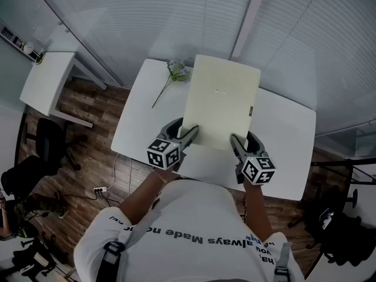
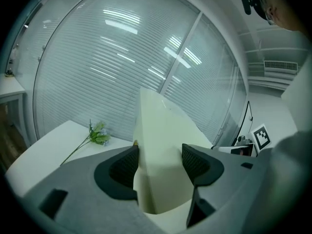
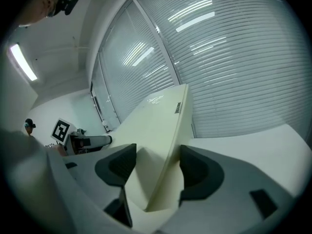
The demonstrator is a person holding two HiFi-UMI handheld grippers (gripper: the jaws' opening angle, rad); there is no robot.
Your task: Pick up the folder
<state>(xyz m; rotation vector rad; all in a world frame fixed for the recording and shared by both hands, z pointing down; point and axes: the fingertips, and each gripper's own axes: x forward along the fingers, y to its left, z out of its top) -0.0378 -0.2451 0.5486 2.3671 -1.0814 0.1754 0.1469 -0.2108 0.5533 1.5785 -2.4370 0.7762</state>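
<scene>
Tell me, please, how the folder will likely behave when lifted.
Probably fairly stiff: the folder looks flat though gripped only at its near edge by the left gripper and right gripper. Likely light, being thin. Its smooth cover might slip.

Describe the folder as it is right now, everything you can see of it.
The folder is a plain, pale cream rectangle, thin and card-like, with a small dark label near its right edge. It is tilted, its far end raised off the white table. The left gripper is clamped on its near left corner and the right gripper on its near right corner. A flower sprig lies on the table to its left.
</scene>
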